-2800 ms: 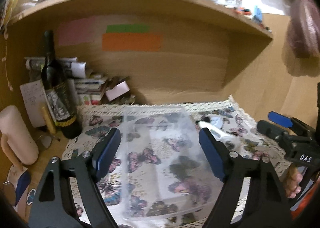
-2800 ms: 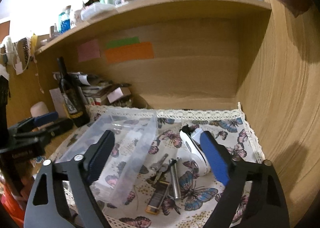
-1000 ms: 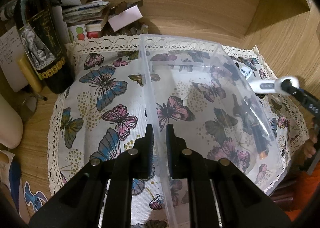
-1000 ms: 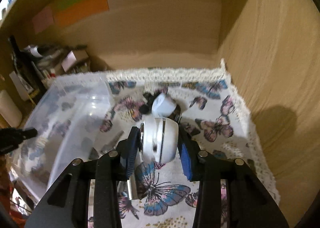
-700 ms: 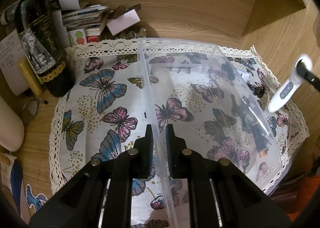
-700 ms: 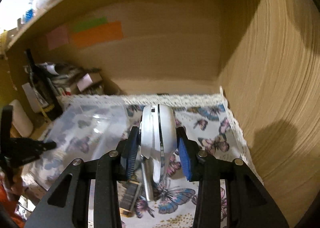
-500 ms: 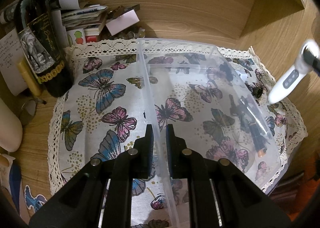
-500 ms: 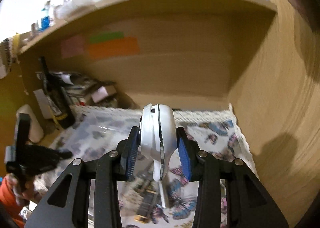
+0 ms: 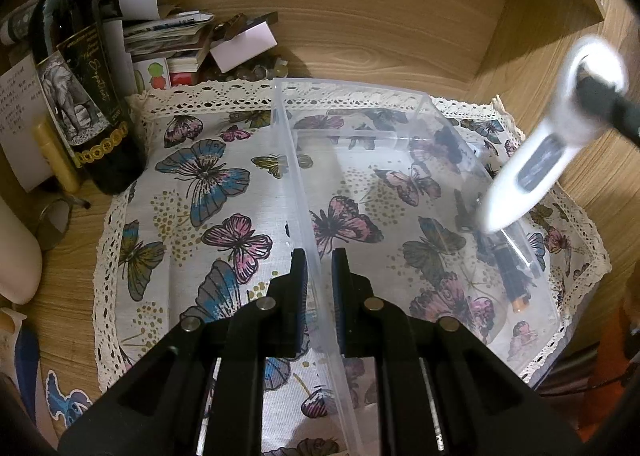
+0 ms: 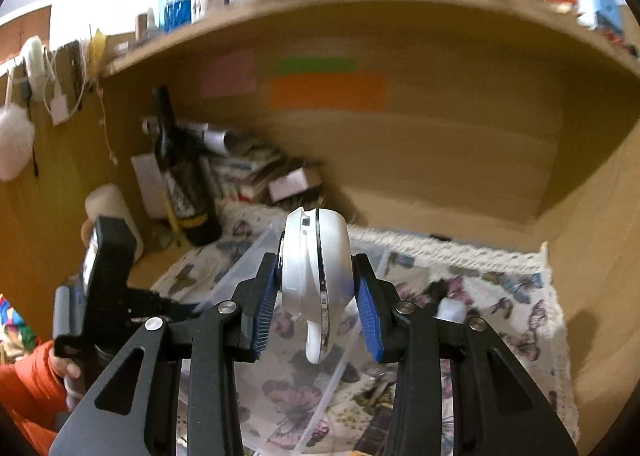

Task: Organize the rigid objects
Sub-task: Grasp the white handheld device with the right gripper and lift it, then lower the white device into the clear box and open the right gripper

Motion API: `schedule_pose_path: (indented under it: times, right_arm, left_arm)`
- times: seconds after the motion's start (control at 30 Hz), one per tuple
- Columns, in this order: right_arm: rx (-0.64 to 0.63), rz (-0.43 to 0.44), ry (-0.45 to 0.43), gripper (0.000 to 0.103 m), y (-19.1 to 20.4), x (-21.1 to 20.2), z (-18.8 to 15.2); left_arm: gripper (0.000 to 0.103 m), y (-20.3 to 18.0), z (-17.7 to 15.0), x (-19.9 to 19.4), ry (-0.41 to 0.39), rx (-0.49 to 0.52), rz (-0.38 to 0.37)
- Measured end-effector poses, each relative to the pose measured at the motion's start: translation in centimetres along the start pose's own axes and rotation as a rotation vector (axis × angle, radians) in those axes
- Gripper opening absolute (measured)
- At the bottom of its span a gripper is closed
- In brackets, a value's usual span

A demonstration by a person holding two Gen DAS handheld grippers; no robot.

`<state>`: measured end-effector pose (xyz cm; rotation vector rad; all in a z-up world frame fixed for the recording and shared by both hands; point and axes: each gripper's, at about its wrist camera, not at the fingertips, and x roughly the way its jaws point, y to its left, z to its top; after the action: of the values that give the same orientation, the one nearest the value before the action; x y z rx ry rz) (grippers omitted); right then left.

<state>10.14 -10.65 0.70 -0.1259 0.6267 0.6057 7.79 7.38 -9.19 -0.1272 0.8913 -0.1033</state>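
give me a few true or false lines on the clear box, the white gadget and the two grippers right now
1. The left gripper is clamped on the wall of the clear plastic box. True.
2. The right gripper is empty. False: it holds the white gadget.
3. The white gadget lies inside the box. False: it is held in the air.
4. A dark bottle stands left of the box. True.
5. The box sits on bare wood. False: it sits on the butterfly cloth.
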Motion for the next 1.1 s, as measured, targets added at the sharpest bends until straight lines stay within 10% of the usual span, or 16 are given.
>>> schedule_pose_path:
  times: [1.1]
  right_arm:
    - [-0.005, 0.008, 0.313, 0.035, -1.4, 10.9, -1.7]
  left_arm:
    - [0.012, -0.1, 0.4, 0.0, -0.003, 0.010, 0.011]
